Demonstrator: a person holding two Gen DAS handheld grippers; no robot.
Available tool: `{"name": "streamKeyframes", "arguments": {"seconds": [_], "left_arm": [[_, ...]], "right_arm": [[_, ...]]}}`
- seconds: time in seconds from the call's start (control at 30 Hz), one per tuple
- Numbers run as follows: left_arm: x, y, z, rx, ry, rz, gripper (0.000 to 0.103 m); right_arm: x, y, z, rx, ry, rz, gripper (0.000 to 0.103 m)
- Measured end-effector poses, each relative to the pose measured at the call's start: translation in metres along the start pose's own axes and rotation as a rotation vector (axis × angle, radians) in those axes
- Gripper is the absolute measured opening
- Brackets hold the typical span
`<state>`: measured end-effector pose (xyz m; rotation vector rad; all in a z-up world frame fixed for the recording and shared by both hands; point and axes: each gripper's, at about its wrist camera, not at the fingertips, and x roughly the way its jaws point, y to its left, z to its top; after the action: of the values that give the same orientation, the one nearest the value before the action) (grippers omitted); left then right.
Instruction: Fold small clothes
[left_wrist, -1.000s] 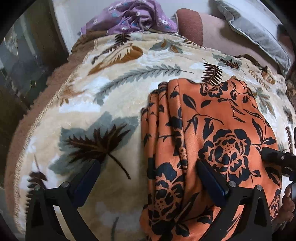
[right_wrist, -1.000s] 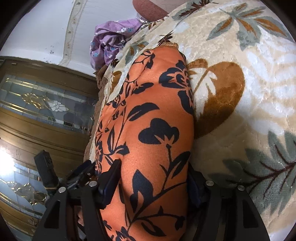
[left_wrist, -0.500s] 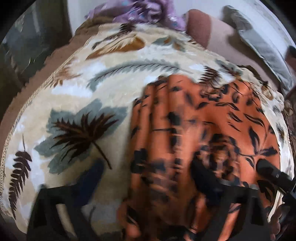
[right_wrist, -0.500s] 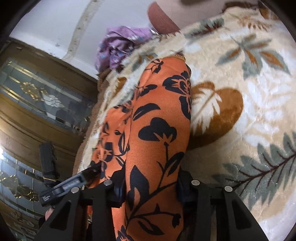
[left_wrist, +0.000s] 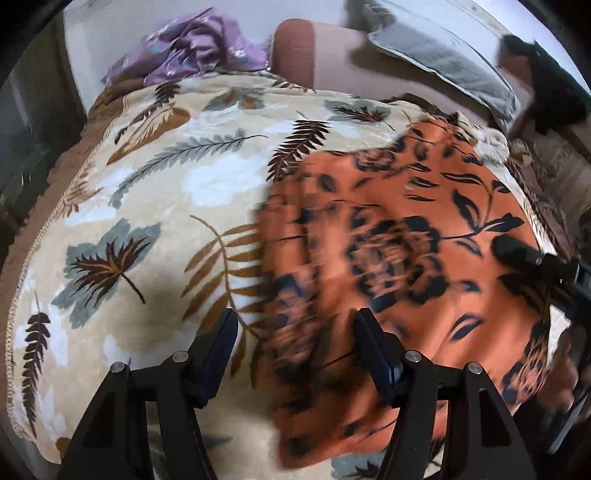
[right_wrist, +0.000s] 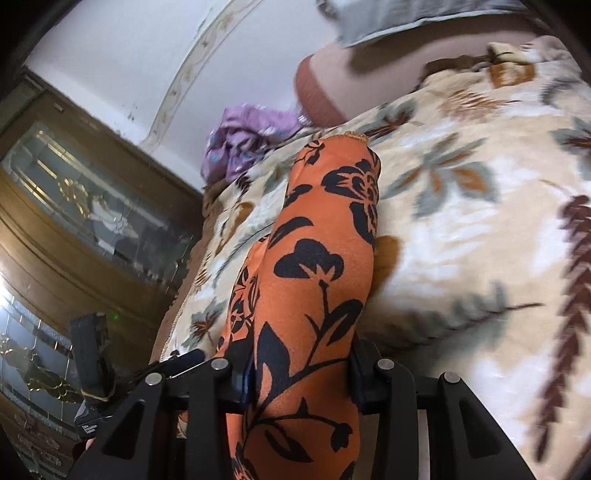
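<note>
An orange garment with a black flower print (left_wrist: 399, 236) lies on a cream leaf-print blanket (left_wrist: 177, 192). My left gripper (left_wrist: 295, 339) straddles its left edge with the jaws partly closed around the cloth; the cloth there is motion-blurred. My right gripper (right_wrist: 299, 362) is shut on a bunched fold of the same orange garment (right_wrist: 317, 266), which rises between its fingers. The right gripper's finger also shows at the right of the left wrist view (left_wrist: 524, 254).
A crumpled purple garment (left_wrist: 192, 48) lies at the blanket's far edge. A brown bolster (left_wrist: 295, 48) and a grey pillow (left_wrist: 436, 55) lie behind. A wooden cabinet with glass doors (right_wrist: 92, 221) stands left of the bed.
My left gripper's jaws have narrowed around the garment's left edge and moved with it to the right. My right gripper closed tighter on the fold and lifted it.
</note>
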<state>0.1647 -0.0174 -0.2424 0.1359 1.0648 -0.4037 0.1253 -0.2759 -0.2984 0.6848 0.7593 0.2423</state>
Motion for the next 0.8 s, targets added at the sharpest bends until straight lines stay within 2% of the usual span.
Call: {"name": "streamKeyframes", "arguments": {"seconds": [0.1,0.2,0.27,0.33,0.4,0.5,0.6,0.7,0.73,0.8], "left_arm": [[-0.003,-0.007,-0.004,0.023,-0.012,0.028,0.067],[0.007,-0.014,-0.004,0.044,0.029,0.03,0.068],[0.015,-0.021,-0.003,0.044,0.068,-0.014,0.068],[0.018,-0.03,-0.002,0.054,0.081,-0.066,0.077],[0.021,-0.039,0.0,0.054,0.078,-0.114,0.079],[0.03,-0.045,0.001,0.023,0.106,-0.161,0.086],[0.046,-0.046,0.002,-0.038,0.144,-0.177,0.086],[0.059,-0.05,0.004,-0.113,0.217,-0.271,0.086],[0.059,-0.051,0.004,-0.126,0.207,-0.3,0.086],[0.058,-0.053,0.004,-0.122,0.181,-0.293,0.087]], "right_arm": [[-0.024,-0.029,-0.005,0.032,-0.013,-0.053,0.041],[-0.042,-0.063,-0.007,0.109,-0.033,-0.071,0.041],[-0.046,-0.077,-0.008,0.152,-0.047,-0.067,0.041],[-0.043,-0.083,-0.007,0.153,-0.048,-0.066,0.041],[-0.036,-0.086,-0.007,0.145,-0.039,-0.081,0.041],[-0.029,-0.098,-0.004,0.185,-0.032,-0.06,0.041],[-0.026,-0.105,-0.003,0.198,-0.022,-0.046,0.041],[-0.019,-0.107,-0.003,0.19,-0.003,-0.069,0.041],[-0.018,-0.11,-0.003,0.199,0.0,-0.067,0.041],[-0.017,-0.114,-0.003,0.217,0.005,-0.056,0.041]]}}
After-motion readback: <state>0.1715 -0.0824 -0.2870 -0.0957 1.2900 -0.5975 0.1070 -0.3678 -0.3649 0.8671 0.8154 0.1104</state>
